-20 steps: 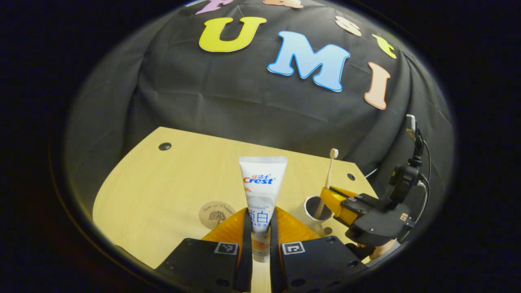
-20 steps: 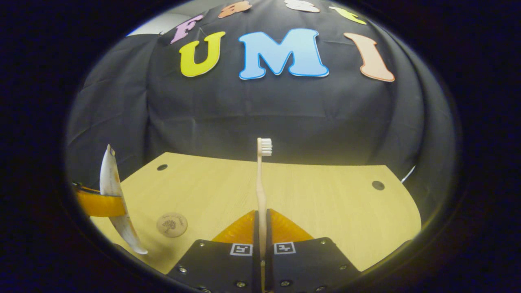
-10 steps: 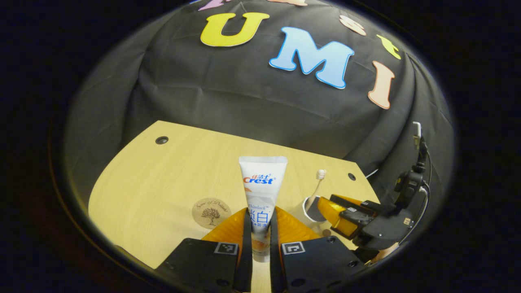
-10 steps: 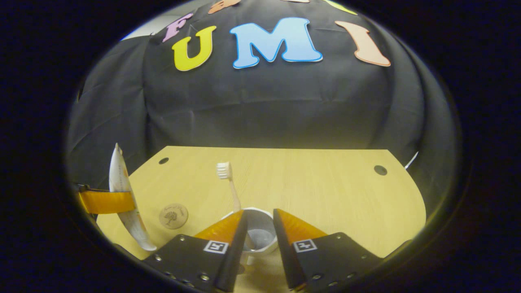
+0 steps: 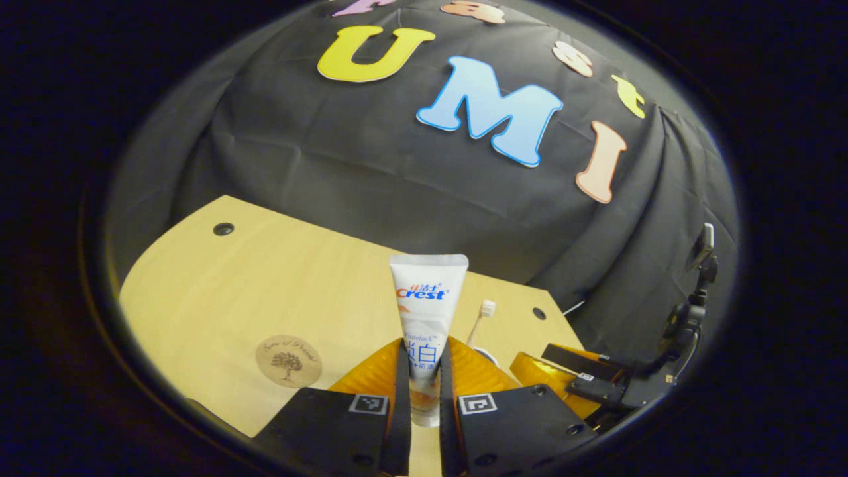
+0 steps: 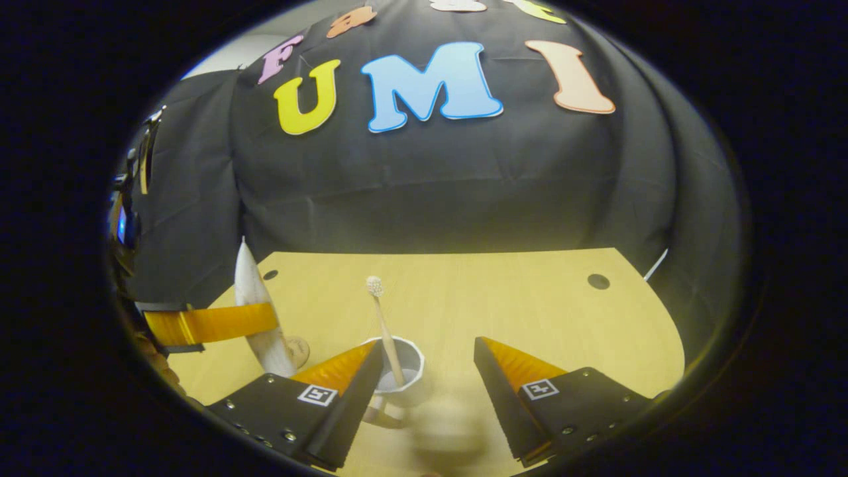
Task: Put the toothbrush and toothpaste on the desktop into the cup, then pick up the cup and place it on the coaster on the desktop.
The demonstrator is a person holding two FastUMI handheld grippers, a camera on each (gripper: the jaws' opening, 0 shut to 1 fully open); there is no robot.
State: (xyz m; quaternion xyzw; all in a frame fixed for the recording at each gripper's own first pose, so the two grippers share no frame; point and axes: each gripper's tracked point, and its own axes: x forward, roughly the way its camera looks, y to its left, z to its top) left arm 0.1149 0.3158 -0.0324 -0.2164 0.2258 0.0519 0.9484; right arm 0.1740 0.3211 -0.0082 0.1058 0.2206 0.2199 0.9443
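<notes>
Toothpaste (image 5: 427, 311) between left claw (image 5: 423, 377) fingers

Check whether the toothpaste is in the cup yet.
No, the toothpaste is clamped in the left gripper, outside the cup.

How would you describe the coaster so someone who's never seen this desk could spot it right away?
Start at the pale wooden desk in front of the black cloth wall. Left of the toothpaste held upright in the left gripper, a small flat disc lies on the wood: the coaster. It is round, tan, and printed with a dark tree.
</notes>
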